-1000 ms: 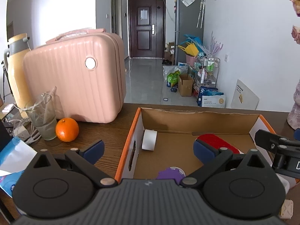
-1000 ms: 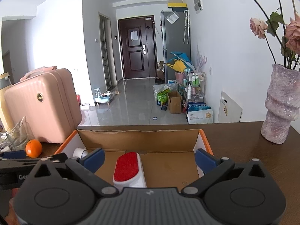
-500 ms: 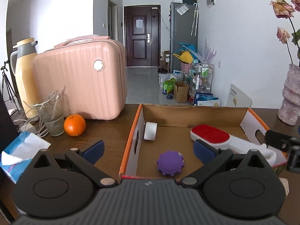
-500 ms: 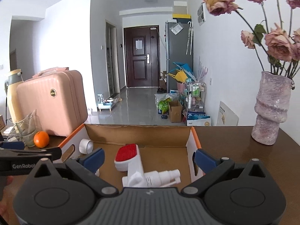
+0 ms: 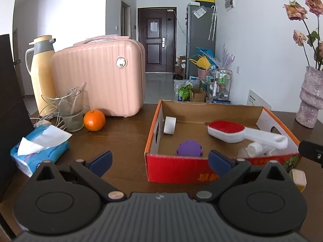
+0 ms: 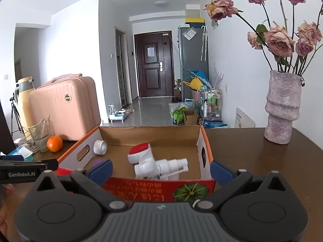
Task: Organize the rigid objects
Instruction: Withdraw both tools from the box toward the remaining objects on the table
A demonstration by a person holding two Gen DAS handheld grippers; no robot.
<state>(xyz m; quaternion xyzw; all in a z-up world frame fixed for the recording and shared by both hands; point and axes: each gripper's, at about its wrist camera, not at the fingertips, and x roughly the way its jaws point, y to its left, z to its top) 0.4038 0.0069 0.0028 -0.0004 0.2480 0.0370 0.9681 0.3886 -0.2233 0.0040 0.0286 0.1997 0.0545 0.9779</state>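
Left gripper hangs just short of the cardboard box, tongs spread wide, nothing between them. Right gripper is the same story at the box's near wall: wide apart and empty.

Inside the box, nearest the front, a purple ridged cap and a white spray bottle lying on its side. The red-faced lint brush lies behind, its white handle resting across the bottle. Further back, a roll of white tape leans on the left wall.

Left of the box on the table: a tissue pack, then an orange beside a glass tangled in white cables. Behind those, a pink suitcase and a cream thermos. At the far right corner stands a vase of dried roses. A small cream block sits just right of the box.
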